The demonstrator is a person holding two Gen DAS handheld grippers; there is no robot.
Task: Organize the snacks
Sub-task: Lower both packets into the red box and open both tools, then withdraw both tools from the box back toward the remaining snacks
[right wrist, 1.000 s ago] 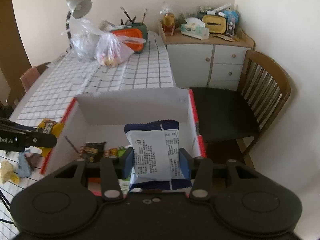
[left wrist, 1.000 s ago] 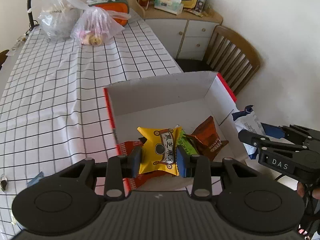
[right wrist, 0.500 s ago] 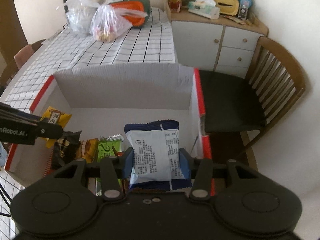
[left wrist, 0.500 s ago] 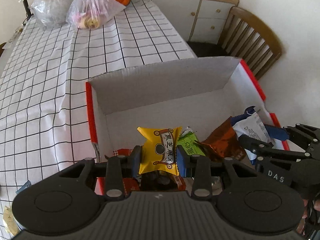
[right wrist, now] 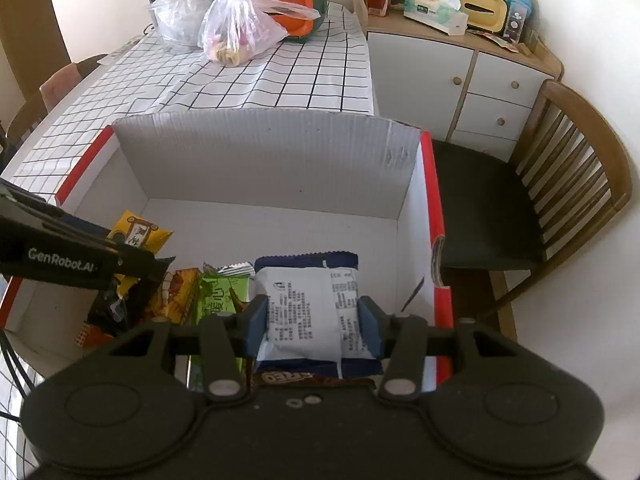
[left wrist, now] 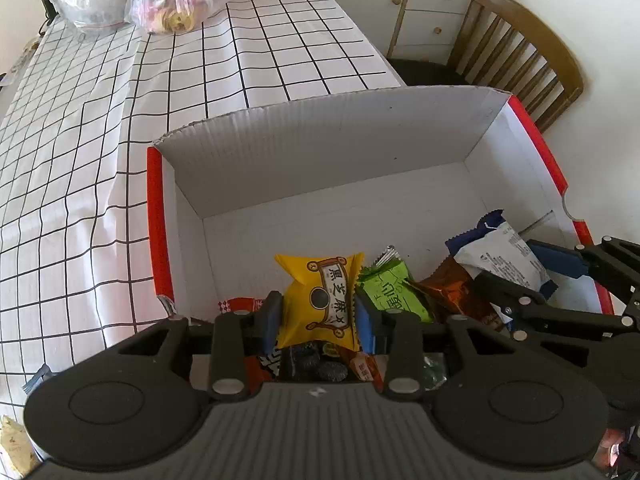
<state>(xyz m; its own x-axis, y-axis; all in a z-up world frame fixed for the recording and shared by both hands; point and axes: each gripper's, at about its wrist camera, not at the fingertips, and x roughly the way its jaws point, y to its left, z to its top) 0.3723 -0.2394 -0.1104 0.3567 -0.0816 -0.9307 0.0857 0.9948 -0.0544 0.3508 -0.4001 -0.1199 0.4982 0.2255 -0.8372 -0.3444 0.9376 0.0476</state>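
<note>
Left wrist view: the yellow packet (left wrist: 322, 304) is pinched across its middle by the left gripper (left wrist: 318, 314), low inside the cardboard box (left wrist: 320, 152) near its front wall — light, puffy, crinkly film.

Right wrist view: the white-and-blue packet (right wrist: 312, 312) is pinched at its sides by the right gripper (right wrist: 312, 326) beside the box's right wall — soft, easily crushed.

A home dining room is showing here. A checked tablecloth (right wrist: 280, 80) is covering the table at upper left. A wooden chair (right wrist: 560, 184) and cluttered sideboard (right wrist: 480, 68) are standing at right.
</note>
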